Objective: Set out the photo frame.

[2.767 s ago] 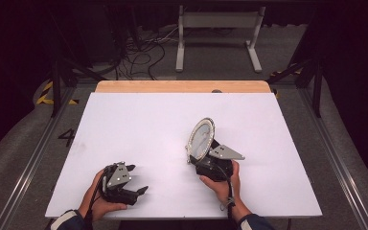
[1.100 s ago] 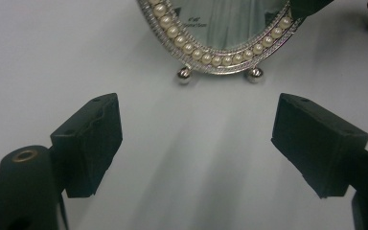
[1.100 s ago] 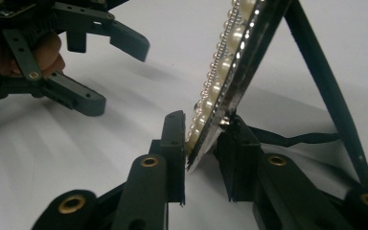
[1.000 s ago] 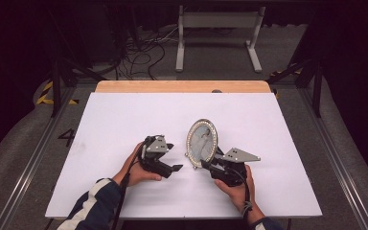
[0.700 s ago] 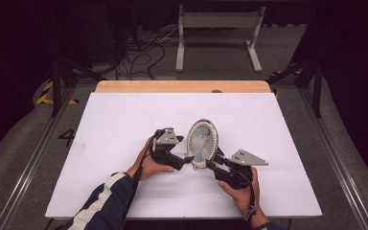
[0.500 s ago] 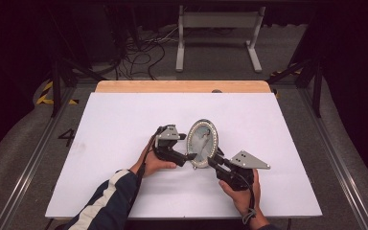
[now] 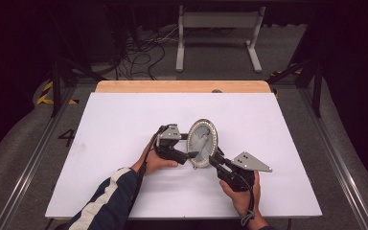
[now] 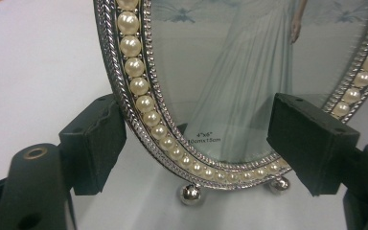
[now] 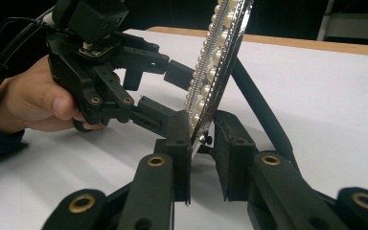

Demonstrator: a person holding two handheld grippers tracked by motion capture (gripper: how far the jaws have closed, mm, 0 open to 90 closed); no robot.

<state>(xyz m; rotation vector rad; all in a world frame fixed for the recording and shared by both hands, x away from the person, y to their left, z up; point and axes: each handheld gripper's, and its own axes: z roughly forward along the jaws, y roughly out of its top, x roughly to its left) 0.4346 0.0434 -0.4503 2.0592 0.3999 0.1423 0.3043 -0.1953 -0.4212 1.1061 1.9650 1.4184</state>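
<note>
An oval picture frame (image 7: 201, 143) with a silver rim and a ring of pearls stands tilted at the middle of the white table (image 7: 124, 120). My right gripper (image 7: 213, 160) is shut on its bottom edge; in the right gripper view the pads of the right gripper (image 9: 202, 158) sit either side of the thin frame (image 9: 220, 52). My left gripper (image 7: 187, 154) is open at the front of the frame. In the left gripper view the frame (image 8: 230, 96) stands between the wide-apart pads of the left gripper (image 8: 196, 143). Two small ball feet (image 8: 190, 194) show under the rim.
A black strut (image 9: 258, 105) slopes down behind the frame to the table. A wooden strip (image 7: 182, 86) runs along the table's far edge. Cables (image 7: 139, 48) and a metal stand (image 7: 218, 33) lie on the floor beyond.
My left gripper has come from the table's near left edge up to the frame's front, its jaws now around the lower rim. The right gripper has kept the frame and shifted slightly right.
</note>
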